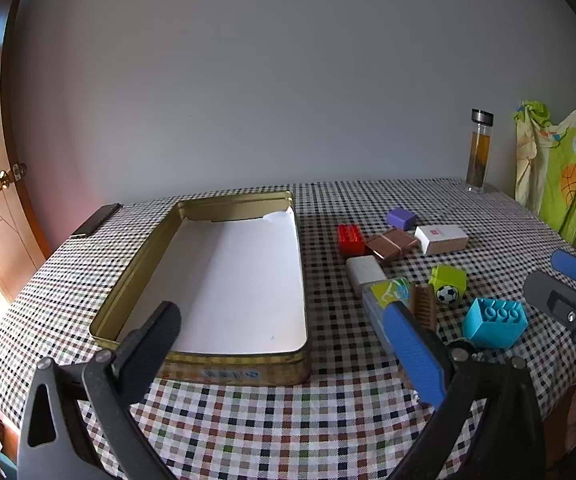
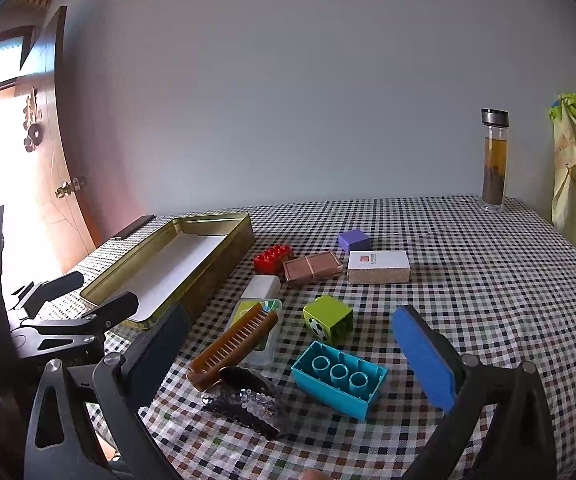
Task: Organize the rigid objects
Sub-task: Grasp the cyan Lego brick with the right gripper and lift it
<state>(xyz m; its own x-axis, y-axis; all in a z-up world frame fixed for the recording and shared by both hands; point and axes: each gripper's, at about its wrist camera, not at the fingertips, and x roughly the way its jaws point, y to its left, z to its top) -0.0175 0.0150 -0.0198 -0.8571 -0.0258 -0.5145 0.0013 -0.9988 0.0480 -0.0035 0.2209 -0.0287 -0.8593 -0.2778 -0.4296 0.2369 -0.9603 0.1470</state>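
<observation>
Left gripper [image 1: 288, 344] and right gripper [image 2: 288, 344] both gape wide, empty, angled down over the checked table [image 2: 468, 280]

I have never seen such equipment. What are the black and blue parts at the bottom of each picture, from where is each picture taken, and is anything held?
They are hand-held grippers, each with two fingers and a camera looking forward along them. One picture comes from the left gripper, one from the right gripper. Both are open and hold nothing. On the checked tablecloth sit an empty gold tin and loose items: a blue block, a green block, a red block, a comb and small boxes. A bottle stands at the back.
</observation>
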